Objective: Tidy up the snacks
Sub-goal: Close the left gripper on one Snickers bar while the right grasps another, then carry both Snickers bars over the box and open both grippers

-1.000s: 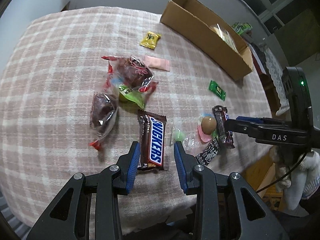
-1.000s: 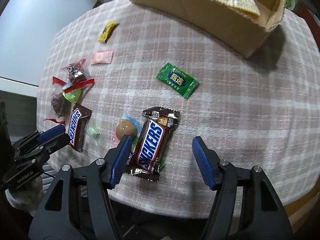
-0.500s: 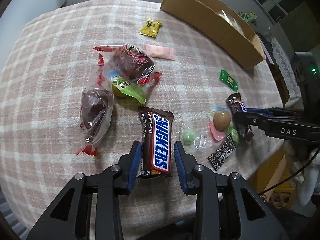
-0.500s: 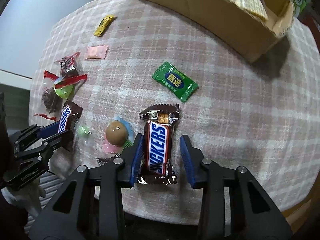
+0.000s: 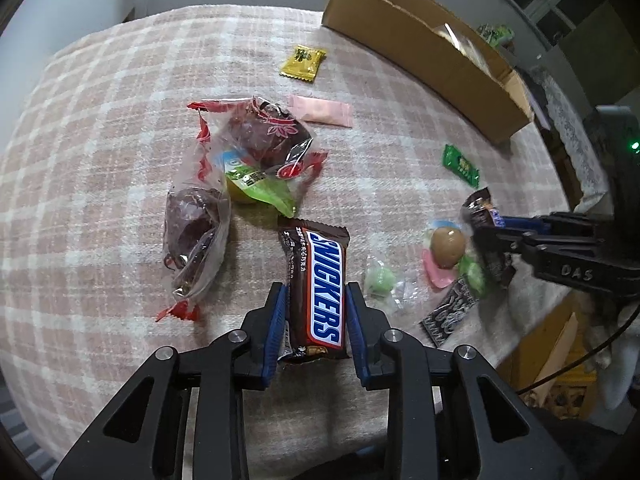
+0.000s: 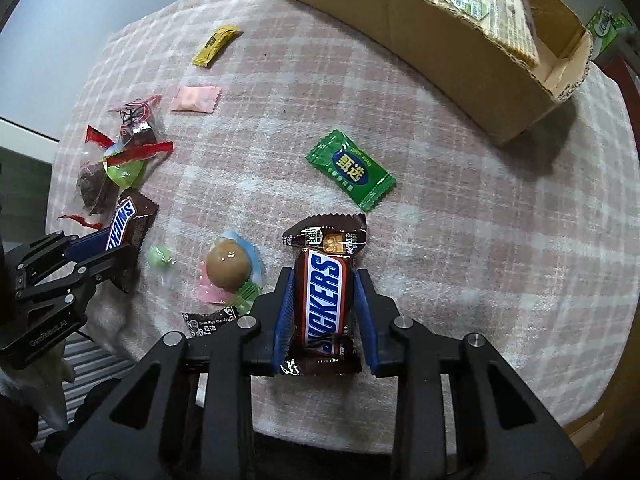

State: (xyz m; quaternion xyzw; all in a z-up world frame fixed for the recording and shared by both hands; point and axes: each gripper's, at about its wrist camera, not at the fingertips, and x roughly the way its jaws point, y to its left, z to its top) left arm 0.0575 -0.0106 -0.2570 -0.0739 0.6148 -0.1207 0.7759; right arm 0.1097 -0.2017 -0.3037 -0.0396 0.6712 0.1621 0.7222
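Over the last second both tongs had gone from standing spread around their bars to pinching them. The left tongs (image 5: pixel 316 304) were clenched on the left Snickers bar (image 5: pixel 320 288), blue pads pressed to its long sides, near the table (image 5: pixel 100 120) edge closest to the person. The right tongs (image 6: pixel 322 300) were likewise clamped on the right Snickers bar (image 6: pixel 324 292), which a second ago lay slanted between wide-open pads and now sat straight between them at that same near edge. Both bars looked to be resting on the checked cloth or barely off it; which, the views did not settle.

That probably meant the grasping step was done on both sides, and a lift toward the cardboard box (image 6: pixel 440 40) at the far edge of the table would come next.

The box interior was only partly visible: clear-wrapped packets (image 6: pixel 492 4) showed inside, the rest cut off. The green candy (image 6: pixel 350 170), yellow candy (image 6: pixel 214 46), pink sachet (image 6: pixel 196 98) and the heap of red-trimmed plum packets (image 5: pixel 240 168) lay loose mid-table. A dark sachet (image 6: pixel 208 324) was half hidden behind the right tongs' frame.
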